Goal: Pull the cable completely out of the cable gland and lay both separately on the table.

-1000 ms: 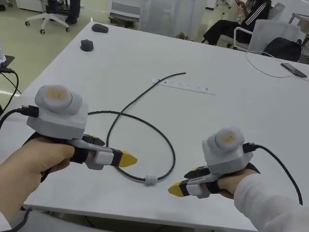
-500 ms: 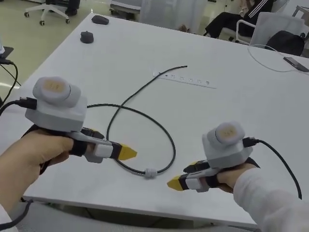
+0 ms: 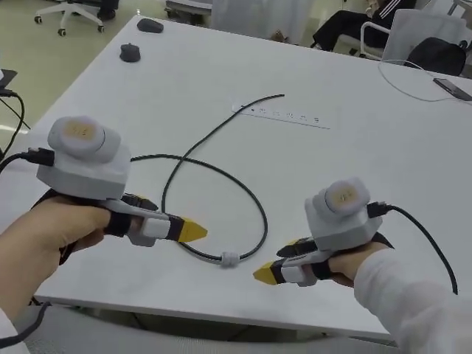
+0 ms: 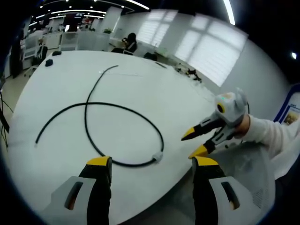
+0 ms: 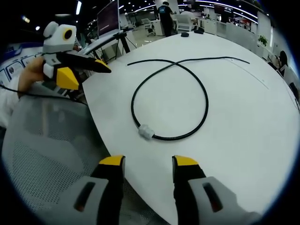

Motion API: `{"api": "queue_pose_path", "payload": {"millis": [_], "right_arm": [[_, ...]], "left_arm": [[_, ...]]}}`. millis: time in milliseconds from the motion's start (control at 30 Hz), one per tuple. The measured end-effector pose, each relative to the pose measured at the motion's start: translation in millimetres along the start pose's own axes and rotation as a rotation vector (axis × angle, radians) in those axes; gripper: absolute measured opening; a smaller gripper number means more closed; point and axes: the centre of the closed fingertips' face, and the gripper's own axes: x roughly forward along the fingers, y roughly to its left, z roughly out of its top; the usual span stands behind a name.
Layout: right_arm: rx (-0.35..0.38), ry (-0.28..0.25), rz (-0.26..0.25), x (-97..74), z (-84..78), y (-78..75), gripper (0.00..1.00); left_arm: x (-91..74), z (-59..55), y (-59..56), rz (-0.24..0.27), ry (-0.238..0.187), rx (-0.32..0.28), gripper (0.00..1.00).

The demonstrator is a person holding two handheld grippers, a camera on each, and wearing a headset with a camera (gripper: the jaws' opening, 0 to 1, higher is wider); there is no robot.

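Observation:
A black cable (image 3: 254,195) lies in a crossed loop on the white table (image 3: 369,169). A small white cable gland (image 3: 229,259) sits threaded on it near the front edge. My left gripper (image 3: 193,231) hovers open just left of the gland, yellow tips pointing right. My right gripper (image 3: 267,274) hovers open just right of it, pointing left. In the left gripper view the gland (image 4: 158,156) lies ahead of the open left gripper (image 4: 152,163), with the right gripper (image 4: 199,140) beyond. In the right gripper view the gland (image 5: 145,131) lies ahead of the open right gripper (image 5: 149,161).
A pale ruler strip (image 3: 284,116) lies by the cable's far end. Two computer mice (image 3: 130,52) rest at the far left corner. A phone (image 3: 453,85) and a thin white cable (image 3: 402,88) are at far right. A mesh chair (image 5: 42,154) stands below the table's edge.

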Motion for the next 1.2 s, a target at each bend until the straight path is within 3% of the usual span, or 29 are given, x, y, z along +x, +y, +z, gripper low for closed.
{"api": "queue_pose_path", "payload": {"millis": [100,300,600,700,967,1200], "right_arm": [[-0.01,0.001,-0.001,0.4,0.7,0.0,0.41],[-0.12,0.01,-0.016,1.0,6.1,-0.4,0.38],[-0.107,-0.083,0.056,4.2,28.0,5.2,0.36],[-0.127,-0.091,0.065,9.3,34.9,4.1,0.36],[-0.224,-0.051,0.071,27.2,35.6,-2.2,0.34],[-0.354,0.015,0.058,46.9,24.2,-14.3,0.3]], "left_arm": [[0.3,0.0,-0.6,-0.002,0.001,0.002,0.7],[0.6,0.1,1.2,-0.001,0.005,-0.001,0.69],[1.8,-1.7,2.1,-0.002,0.013,0.002,0.69],[2.5,-3.2,1.6,-0.005,0.019,0.001,0.69],[3.2,-3.0,-0.3,-0.024,0.007,-0.029,0.68],[4.2,-2.0,-1.3,-0.036,0.001,-0.047,0.68]]}}
